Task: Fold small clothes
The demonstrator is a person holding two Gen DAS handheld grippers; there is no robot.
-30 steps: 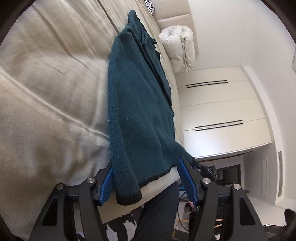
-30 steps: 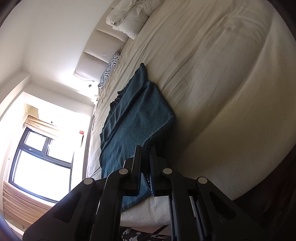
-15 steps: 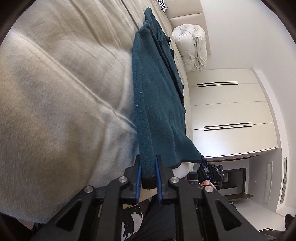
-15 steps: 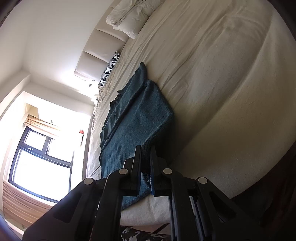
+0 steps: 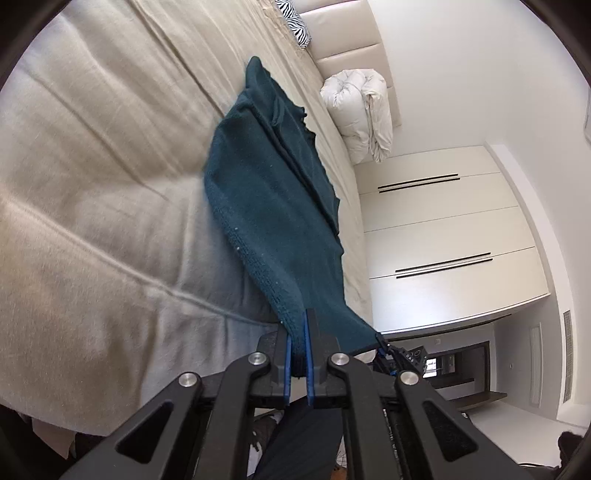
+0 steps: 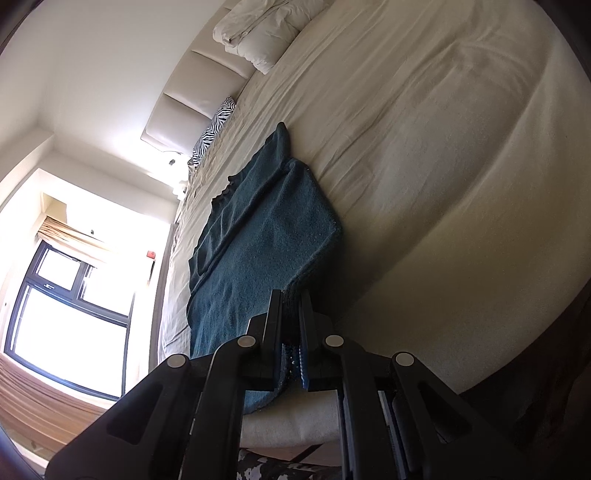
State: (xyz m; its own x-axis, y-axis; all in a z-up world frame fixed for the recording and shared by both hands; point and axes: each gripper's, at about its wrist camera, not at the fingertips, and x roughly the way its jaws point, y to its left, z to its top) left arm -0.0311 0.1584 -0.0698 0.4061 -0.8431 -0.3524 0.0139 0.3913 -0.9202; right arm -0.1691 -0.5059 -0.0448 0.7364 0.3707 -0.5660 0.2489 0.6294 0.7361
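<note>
A dark teal knit sweater [image 5: 273, 206] lies lengthwise on a bed covered with a beige sheet [image 5: 92, 166]. My left gripper [image 5: 298, 332] is shut on one near corner of the sweater's hem, which is lifted off the sheet. In the right wrist view the same sweater [image 6: 258, 240] stretches away from me, and my right gripper [image 6: 291, 306] is shut on the other near corner of its hem. That gripper also shows small at the sweater's far corner in the left wrist view [image 5: 384, 341]. The hem hangs taut between the two grippers.
A rolled white duvet [image 5: 362, 110] and a zebra-print pillow [image 5: 293, 18] lie by the padded headboard [image 5: 351, 33]. White wardrobe doors [image 5: 443, 240] stand beyond the bed. A bright window [image 6: 70, 295] is on the other side. The sheet [image 6: 443, 166] stretches wide beside the sweater.
The left gripper closed on the sweater's hem corner and lifted it off the sheet, pulling the hem taut. The right gripper kept its grip and stayed put.
</note>
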